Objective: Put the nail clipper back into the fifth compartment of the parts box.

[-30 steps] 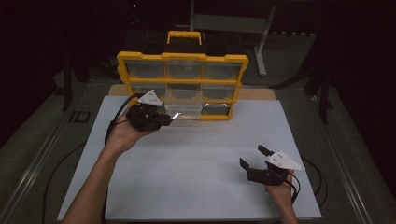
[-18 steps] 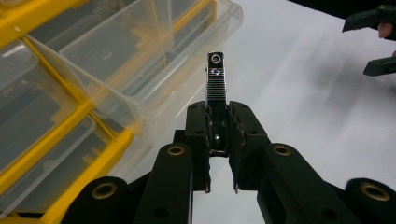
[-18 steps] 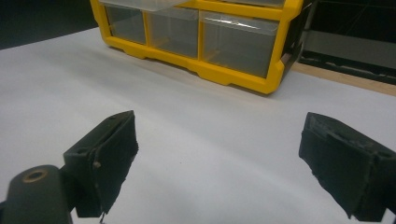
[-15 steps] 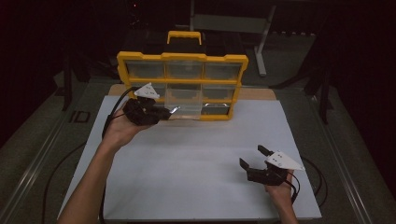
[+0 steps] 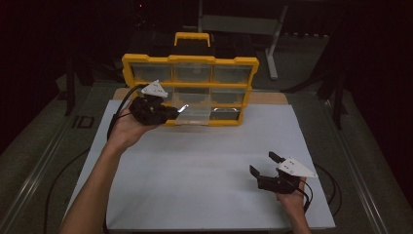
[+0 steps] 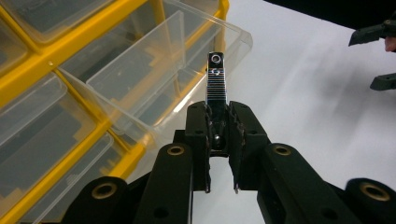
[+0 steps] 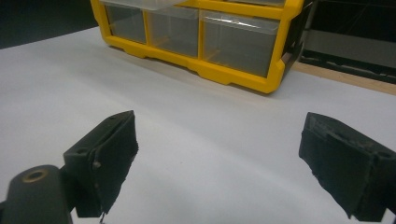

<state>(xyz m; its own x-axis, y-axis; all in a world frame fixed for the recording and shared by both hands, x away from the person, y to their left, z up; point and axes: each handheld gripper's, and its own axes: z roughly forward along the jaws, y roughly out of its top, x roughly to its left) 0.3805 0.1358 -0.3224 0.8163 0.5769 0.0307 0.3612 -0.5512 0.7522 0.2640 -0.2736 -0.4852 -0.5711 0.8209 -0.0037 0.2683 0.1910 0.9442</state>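
Left gripper view: a metal nail clipper (image 6: 216,84) is pinched by the left gripper (image 6: 218,140) above the pulled-out clear drawer (image 6: 154,79) of the yellow organizer (image 5: 190,90). Released early, it could miss. The right gripper (image 5: 265,171) is held spread, near right.

Two black jaws of the left gripper (image 6: 218,135) rise from the bottom of the frame, clamped on a chrome nail clipper (image 6: 216,81) that stands upright at centre, its ridged lever and round eyelet toward the top. Behind it, a clear plastic drawer (image 6: 154,79) juts out from a yellow organizer (image 6: 70,56) filling the upper left. White table surface (image 6: 303,116) spreads across the right, where the other gripper's (image 6: 378,56) dark jaw tips sit spread apart at the right edge.
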